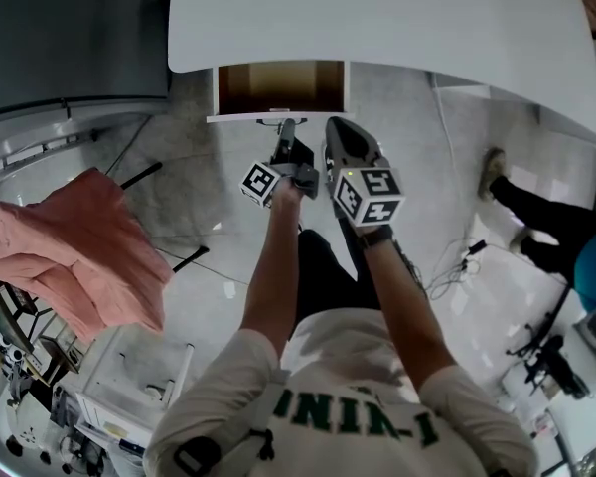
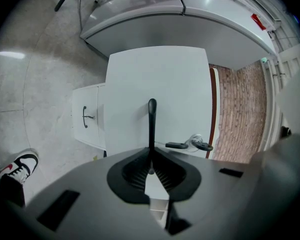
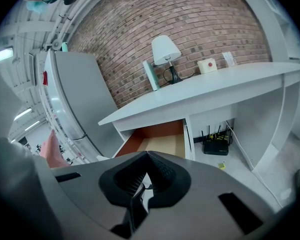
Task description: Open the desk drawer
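Under the white desk (image 1: 377,18) the drawer (image 1: 278,85) stands pulled out, its brown inside showing. My left gripper (image 1: 283,129) is at the drawer's white front (image 1: 276,117). In the left gripper view the black handle (image 2: 151,121) runs straight into my left gripper (image 2: 151,155), whose jaws are shut on it. A key (image 2: 192,145) sticks out of the front panel beside the handle. My right gripper (image 1: 336,129) hovers just right of the left one, apart from the drawer. The right gripper (image 3: 147,158) looks shut and empty, facing the open drawer (image 3: 160,141).
A pink cloth (image 1: 70,251) hangs over a rack at left. Another person's legs (image 1: 536,222) stand at right, with cables (image 1: 457,266) on the floor. A lamp (image 3: 165,51) sits on the desk; a router (image 3: 217,146) lies beneath it. A white cabinet (image 2: 87,116) stands nearby.
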